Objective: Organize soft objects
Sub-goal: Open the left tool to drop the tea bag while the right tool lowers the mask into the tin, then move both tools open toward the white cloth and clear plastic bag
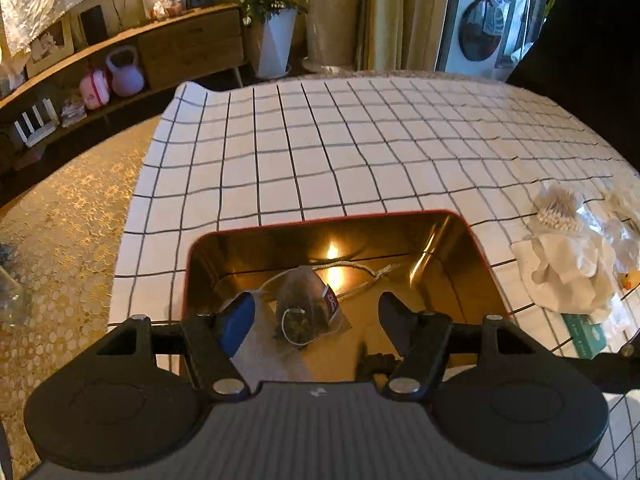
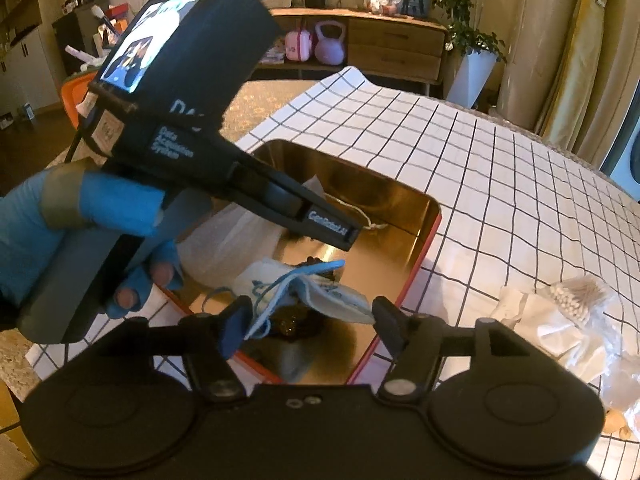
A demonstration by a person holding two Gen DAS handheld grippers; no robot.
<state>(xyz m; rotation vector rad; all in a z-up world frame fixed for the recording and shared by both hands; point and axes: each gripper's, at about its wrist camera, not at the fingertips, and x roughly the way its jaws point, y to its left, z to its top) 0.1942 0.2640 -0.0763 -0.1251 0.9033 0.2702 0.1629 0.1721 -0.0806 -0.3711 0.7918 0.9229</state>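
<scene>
Jaws of both grippers [image 1: 316,312] [image 2: 310,320] gape over the tin [image 1: 460,240].

- We see a white tablecloth [image 1: 360,140] ruled with a thin black grid across the middle of the frame
- We note the tin [image 1: 448,240] at lower centre, gold and mirror-bright inside, red along its rim
- Our left gripper [image 1: 316,312] is black, with one blue pad
- We find a brownish tea bag [image 1: 300,308] with a red tag
- We see a blue glove on the hand [image 2: 80,240] at left
- We spot a lilac kettlebell [image 1: 124,72] and a pink case [image 1: 95,89] at upper left
</scene>
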